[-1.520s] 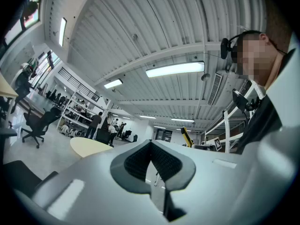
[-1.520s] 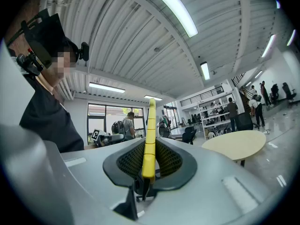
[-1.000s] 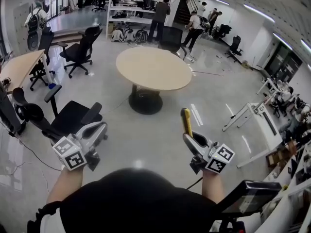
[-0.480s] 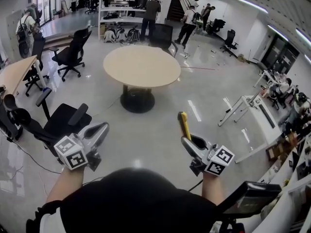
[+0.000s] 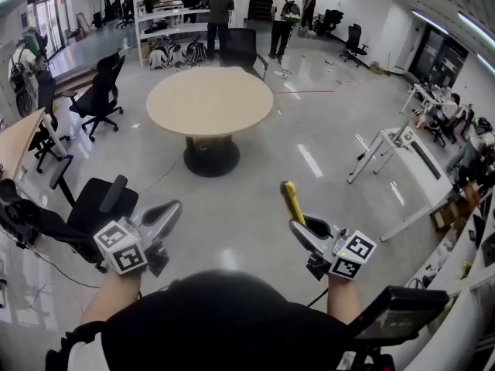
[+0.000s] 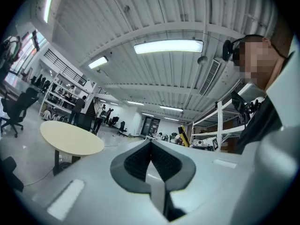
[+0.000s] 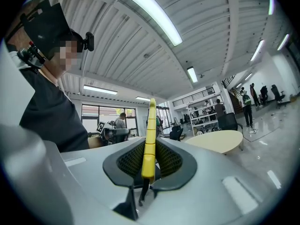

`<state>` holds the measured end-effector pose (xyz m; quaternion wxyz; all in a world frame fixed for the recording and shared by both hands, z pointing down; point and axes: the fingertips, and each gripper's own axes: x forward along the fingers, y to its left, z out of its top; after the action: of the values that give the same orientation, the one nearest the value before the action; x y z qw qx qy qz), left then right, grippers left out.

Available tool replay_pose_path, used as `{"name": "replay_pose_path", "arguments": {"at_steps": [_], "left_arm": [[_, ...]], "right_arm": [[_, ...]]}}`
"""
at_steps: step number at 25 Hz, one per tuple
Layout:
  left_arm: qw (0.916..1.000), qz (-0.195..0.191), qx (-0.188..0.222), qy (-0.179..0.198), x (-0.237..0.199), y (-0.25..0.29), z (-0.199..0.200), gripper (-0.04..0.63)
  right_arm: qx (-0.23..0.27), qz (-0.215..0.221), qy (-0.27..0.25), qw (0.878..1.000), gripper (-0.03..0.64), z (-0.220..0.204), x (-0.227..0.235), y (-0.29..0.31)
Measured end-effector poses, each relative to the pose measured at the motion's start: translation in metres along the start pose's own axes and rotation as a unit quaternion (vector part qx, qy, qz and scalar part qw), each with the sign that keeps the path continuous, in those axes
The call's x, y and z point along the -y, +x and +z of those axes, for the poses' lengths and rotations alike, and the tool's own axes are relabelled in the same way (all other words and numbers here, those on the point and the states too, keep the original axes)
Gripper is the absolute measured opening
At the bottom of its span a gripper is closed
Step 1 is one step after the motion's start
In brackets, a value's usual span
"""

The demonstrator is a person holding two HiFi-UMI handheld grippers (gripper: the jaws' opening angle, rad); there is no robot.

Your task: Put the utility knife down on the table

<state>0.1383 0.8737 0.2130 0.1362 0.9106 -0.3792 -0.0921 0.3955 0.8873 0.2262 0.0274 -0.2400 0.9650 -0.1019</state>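
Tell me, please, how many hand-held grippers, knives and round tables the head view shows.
Hand-held grippers: 2 (left hand-held gripper, right hand-held gripper)
Knife: 1, clamped in the right hand-held gripper
Round table: 1
Total: 4

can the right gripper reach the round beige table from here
Probably not yet: the right gripper, shut on the yellow utility knife, is far from the round beige table; only bare floor lies between.
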Motion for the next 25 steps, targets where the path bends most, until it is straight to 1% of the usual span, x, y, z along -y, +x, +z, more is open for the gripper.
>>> {"name": "replay_pose_path", "arguments": {"at_steps": [3, 7, 11, 14, 18, 21, 25], "left_arm": [[0.9999, -0.009, 0.001, -0.008, -0.021, 0.012, 0.001, -0.002], [0.9994, -0.029, 0.004, -0.016, -0.064, 0.026, 0.006, -0.002], [0.9985, -0.05, 0.009, -0.02, -0.127, 0.038, 0.026, -0.002], [0.9979, -0.061, 0.014, -0.014, -0.178, 0.039, 0.051, -0.002], [0.9979, -0.061, 0.02, -0.002, -0.255, 0.032, 0.083, -0.002], [0.9984, -0.053, 0.022, -0.003, -0.308, 0.024, 0.098, -0.002], [0.9983, -0.053, 0.024, -0.001, -0.344, 0.027, 0.106, -0.002]], "right_arm": [[-0.002, -0.009, 0.002, 1.0, 0.074, -0.001, 0.013, 0.012], [-0.013, -0.02, -0.005, 1.0, 0.074, 0.0, 0.028, 0.051], [-0.02, -0.031, -0.013, 0.999, 0.074, 0.013, 0.046, 0.115], [-0.018, -0.028, -0.022, 0.999, 0.074, 0.027, 0.057, 0.172], [-0.012, -0.025, -0.031, 0.999, 0.074, 0.042, 0.076, 0.253], [-0.018, -0.02, -0.03, 0.999, 0.074, 0.043, 0.09, 0.307], [-0.024, -0.016, -0.026, 0.999, 0.074, 0.044, 0.112, 0.344]]}}
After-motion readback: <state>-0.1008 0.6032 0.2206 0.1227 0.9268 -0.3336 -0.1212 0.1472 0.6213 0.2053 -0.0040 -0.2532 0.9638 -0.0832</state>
